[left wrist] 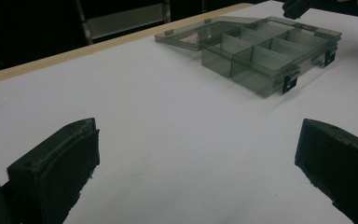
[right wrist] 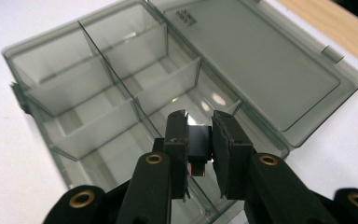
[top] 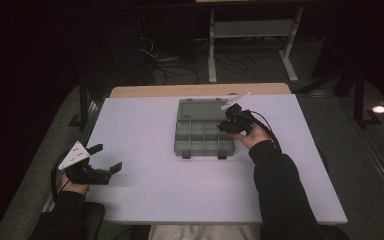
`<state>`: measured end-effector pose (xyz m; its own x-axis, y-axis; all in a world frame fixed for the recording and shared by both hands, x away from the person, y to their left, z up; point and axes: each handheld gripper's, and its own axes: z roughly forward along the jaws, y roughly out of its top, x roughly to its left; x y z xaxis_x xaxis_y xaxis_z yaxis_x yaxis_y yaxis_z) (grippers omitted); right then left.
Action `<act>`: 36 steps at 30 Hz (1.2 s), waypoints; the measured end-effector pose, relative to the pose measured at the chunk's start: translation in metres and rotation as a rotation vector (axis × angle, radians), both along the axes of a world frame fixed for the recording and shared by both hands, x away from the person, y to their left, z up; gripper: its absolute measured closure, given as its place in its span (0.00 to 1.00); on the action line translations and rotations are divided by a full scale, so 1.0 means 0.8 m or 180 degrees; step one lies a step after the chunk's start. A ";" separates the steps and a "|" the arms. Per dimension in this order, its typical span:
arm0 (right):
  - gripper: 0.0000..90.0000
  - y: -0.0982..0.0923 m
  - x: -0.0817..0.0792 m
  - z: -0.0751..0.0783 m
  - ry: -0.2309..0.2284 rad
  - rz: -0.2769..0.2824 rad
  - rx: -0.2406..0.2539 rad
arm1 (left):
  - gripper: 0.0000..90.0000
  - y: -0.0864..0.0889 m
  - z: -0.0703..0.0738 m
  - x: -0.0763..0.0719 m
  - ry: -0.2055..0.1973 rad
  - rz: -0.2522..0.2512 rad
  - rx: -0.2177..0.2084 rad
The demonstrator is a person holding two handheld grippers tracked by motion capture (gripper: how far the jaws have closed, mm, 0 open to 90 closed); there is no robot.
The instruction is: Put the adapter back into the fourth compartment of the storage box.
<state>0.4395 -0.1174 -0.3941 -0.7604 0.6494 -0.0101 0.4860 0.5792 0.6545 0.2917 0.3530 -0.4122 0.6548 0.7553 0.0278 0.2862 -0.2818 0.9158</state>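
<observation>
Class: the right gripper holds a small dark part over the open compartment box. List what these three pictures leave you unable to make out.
- Small dark part: right gripper view, the jaws cover its sides, so its kind is unclear.
- Right gripper: high view, too small and dark to show the grip.
- Compartment box: right gripper view, near corner cut off by the bottom edge.
- Lid lettering: too small to read.

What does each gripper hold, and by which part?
The right gripper clamps a small black block by its two opposite sides, above the organizer box. The left gripper holds nothing.
</observation>
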 end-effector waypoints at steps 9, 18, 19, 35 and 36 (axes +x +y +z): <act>0.84 -0.002 0.008 -0.008 0.0033 -0.0085 -0.0024 | 0.00 0.000 0.000 0.000 0.0002 -0.0002 -0.0001; 0.81 -0.006 0.010 -0.013 0.0061 -0.0094 -0.0021 | 0.00 0.000 0.000 0.000 0.0004 -0.0003 0.0000; 0.80 -0.006 0.009 -0.013 0.0053 -0.0107 -0.0015 | 0.00 0.000 0.000 0.000 0.0003 -0.0006 0.0002; 0.36 -0.038 -0.014 0.011 -0.0167 -0.0338 0.0266 | 0.00 0.000 0.000 0.000 0.0000 -0.0002 0.0006; 0.32 -0.040 -0.015 0.012 -0.0151 -0.0373 0.0306 | 0.00 0.000 0.000 0.000 0.0000 -0.0002 0.0006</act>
<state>0.4276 -0.1495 -0.3846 -0.6795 0.7333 0.0225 0.5139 0.4539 0.7280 0.2917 0.3527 -0.4123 0.6554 0.7548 0.0290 0.2861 -0.2836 0.9153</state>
